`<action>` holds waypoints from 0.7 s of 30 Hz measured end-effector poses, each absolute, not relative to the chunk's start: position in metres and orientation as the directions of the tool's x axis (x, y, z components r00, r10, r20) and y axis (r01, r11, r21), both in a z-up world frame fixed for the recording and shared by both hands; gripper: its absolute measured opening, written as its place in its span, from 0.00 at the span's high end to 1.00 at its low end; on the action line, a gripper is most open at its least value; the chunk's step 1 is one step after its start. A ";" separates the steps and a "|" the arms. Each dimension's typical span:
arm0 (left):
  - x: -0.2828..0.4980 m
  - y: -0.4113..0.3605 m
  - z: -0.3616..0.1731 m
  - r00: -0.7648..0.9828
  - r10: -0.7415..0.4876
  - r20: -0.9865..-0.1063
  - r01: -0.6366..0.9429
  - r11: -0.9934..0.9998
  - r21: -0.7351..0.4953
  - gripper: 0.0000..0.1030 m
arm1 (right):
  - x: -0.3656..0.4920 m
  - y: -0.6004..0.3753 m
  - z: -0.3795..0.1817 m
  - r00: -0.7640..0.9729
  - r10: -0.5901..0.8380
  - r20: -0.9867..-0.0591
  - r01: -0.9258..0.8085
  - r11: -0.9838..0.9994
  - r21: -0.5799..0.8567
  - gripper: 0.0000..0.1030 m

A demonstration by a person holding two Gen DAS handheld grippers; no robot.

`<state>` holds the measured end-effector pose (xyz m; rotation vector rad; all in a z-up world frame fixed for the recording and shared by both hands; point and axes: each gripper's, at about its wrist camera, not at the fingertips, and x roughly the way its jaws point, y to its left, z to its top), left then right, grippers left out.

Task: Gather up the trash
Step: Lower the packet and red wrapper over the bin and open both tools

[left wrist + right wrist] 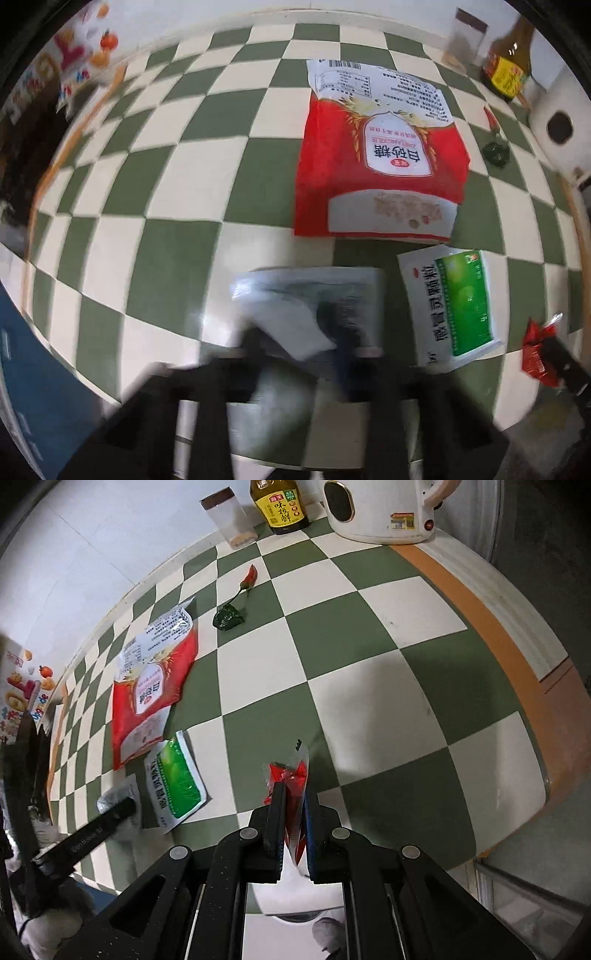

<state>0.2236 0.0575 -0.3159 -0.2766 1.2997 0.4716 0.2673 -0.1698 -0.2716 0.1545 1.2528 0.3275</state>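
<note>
At lower centre of the right wrist view, the right gripper [293, 805] pinches a red wrapper [291, 775]. At lower left, the left gripper [127, 806] touches a silver sachet [114, 797], its jaws' state unclear.

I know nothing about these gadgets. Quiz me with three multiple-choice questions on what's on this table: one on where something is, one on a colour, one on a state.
1. Where does the green-and-white sachet lie?
A. on the white electric kettle
B. just below the big red-and-white bag in the right wrist view
C. beside the dark sauce bottle

2. What colours are the checked tablecloth squares?
A. blue and yellow
B. black and red
C. green and cream

3. What is the right hand-held gripper doing?
A. clamping a small red wrapper
B. standing wide open, empty
C. holding the red chilli pepper

Answers: 1 B, the sachet's top edge meets the bag's bottom end. 2 C, the squares alternate so. 3 A, the wrapper sits pinched between its fingers.
</note>
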 end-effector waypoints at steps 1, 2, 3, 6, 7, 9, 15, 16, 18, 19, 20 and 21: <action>0.221 0.058 -0.316 0.195 0.174 -0.965 -0.483 0.874 0.060 0.95 | 0.267 -0.169 -0.271 0.274 0.326 -0.905 -0.162 0.943 0.291 0.91; 0.218 0.058 -0.316 0.194 0.182 -0.964 -0.482 0.874 0.068 0.99 | 0.265 -0.169 -0.270 0.274 0.325 -0.905 -0.172 0.942 0.287 0.91; 0.214 0.057 -0.314 0.196 0.193 -0.961 -0.478 0.875 0.079 1.00 | 0.263 -0.168 -0.268 0.273 0.327 -0.905 -0.179 0.941 0.286 0.91; 0.184 0.061 -0.298 0.226 0.186 -0.956 -0.477 0.877 0.058 1.00 | 0.249 -0.166 -0.260 0.278 0.333 -0.901 -0.219 0.935 0.278 0.91; 0.175 0.059 -0.292 0.239 0.185 -0.953 -0.474 0.879 0.051 1.00 | 0.244 -0.166 -0.257 0.279 0.339 -0.899 -0.230 0.932 0.280 0.91; 0.151 0.056 -0.277 0.272 0.176 -0.946 -0.474 0.880 0.027 1.00 | 0.227 -0.166 -0.248 0.280 0.352 -0.893 -0.254 0.924 0.285 0.91; 0.076 0.052 -0.242 0.348 0.114 -0.931 -0.467 0.882 -0.067 1.00 | 0.160 -0.167 -0.234 0.257 0.401 -0.879 -0.322 0.893 0.314 0.91; 0.061 0.058 -0.238 0.350 0.103 -0.931 -0.468 0.880 -0.079 1.00 | 0.143 -0.167 -0.237 0.246 0.404 -0.881 -0.334 0.889 0.314 0.91; 0.027 0.057 -0.246 0.337 0.066 -0.939 -0.473 0.874 -0.108 1.00 | 0.114 -0.168 -0.247 0.223 0.406 -0.886 -0.342 0.884 0.319 0.91; 0.013 0.057 -0.253 0.329 0.048 -0.943 -0.478 0.870 -0.122 1.00 | 0.101 -0.168 -0.256 0.208 0.407 -0.890 -0.343 0.882 0.323 0.91; 0.000 0.056 -0.265 0.318 0.027 -0.948 -0.482 0.865 -0.137 1.00 | 0.083 -0.166 -0.271 0.186 0.405 -0.895 -0.343 0.880 0.327 0.91; -0.013 0.055 -0.282 0.297 0.009 -0.955 -0.487 0.862 -0.143 1.00 | 0.072 -0.164 -0.283 0.174 0.402 -0.899 -0.345 0.880 0.327 0.91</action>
